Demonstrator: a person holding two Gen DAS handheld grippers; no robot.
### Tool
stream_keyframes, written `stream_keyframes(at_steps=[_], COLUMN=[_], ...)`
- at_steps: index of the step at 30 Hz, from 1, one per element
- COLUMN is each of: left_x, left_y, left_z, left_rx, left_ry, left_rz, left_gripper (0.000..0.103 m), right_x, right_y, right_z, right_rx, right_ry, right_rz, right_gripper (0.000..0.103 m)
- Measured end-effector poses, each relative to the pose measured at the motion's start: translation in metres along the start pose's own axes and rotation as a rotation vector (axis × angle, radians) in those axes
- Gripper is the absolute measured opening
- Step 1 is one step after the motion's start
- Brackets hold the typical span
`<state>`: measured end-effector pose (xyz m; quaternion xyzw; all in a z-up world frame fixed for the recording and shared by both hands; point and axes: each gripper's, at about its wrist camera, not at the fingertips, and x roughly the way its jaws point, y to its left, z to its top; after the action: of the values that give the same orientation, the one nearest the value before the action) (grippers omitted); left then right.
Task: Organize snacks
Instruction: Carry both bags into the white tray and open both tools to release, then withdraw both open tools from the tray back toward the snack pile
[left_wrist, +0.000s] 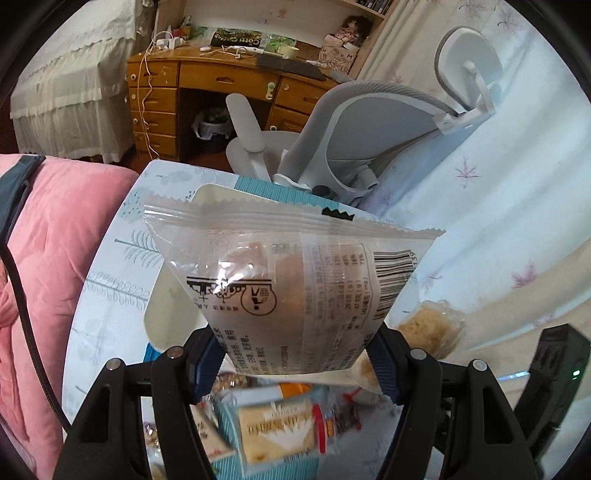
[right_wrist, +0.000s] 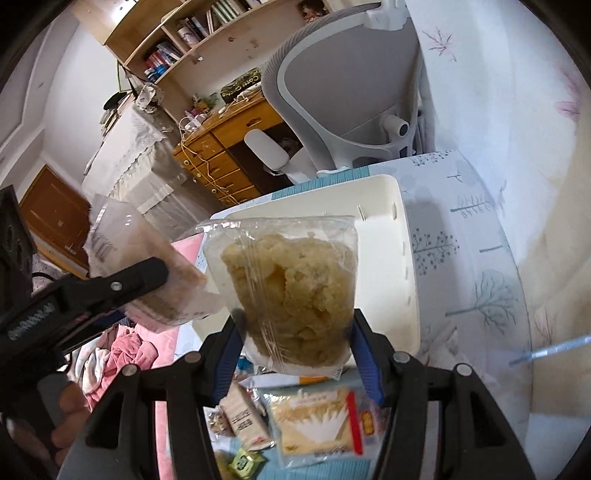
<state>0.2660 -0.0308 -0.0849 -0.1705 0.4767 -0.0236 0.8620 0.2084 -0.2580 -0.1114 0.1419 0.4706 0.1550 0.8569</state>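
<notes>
Readable print on the snack packet

The clear snack packet (left_wrist: 295, 288) carries a barcode (left_wrist: 391, 280), a nutrition table with percentages such as 16%, and small Chinese text too blurred to read.

Left hand-held gripper (left_wrist: 295, 354): fills the bottom of the left wrist view, its two black fingers with blue pads (left_wrist: 207, 363) closed from either side on the lower end of a clear wrapped snack packet (left_wrist: 291, 280), which stands up toward the middle of the frame.
Left hand-held gripper, seen from the right wrist view (right_wrist: 122, 286): enters from the left edge, one black finger angled up toward the centre.
Right hand-held gripper (right_wrist: 295, 363): at bottom centre of its own view, blue pads (right_wrist: 364, 358) pressed against the sides of a clear bag of pale crumbly snack (right_wrist: 291, 291), held upright.
Person's hand (right_wrist: 64, 417): lower left of the right wrist view, fingers wrapped around the left gripper's handle.
</notes>
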Motion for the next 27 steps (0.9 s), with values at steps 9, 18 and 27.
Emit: stream_keyframes(at_steps=[9,18,27], left_x=[0.041,0.022,-0.015], left_y=[-0.001,0.0,0.015], left_z=[-0.002,-0.014,-0.02], left_rx=[-0.033,0.005,-0.014], left_ry=[0.056,0.004,-0.064], left_rz=[0.134,0.08,0.054], left_gripper=[0.073,0.09,0.091], right_x=[0.015,0.01,0.004], right_y=[-0.029,-0.042,-0.037], right_z=[0.012,0.006,-0.004], right_rx=[0.036,0.087,0.092], right_ry=[0.035,0.036,0.038], right_rz=[0.006,0.01,0.018], right_gripper=[0.062,0.085,0.085])
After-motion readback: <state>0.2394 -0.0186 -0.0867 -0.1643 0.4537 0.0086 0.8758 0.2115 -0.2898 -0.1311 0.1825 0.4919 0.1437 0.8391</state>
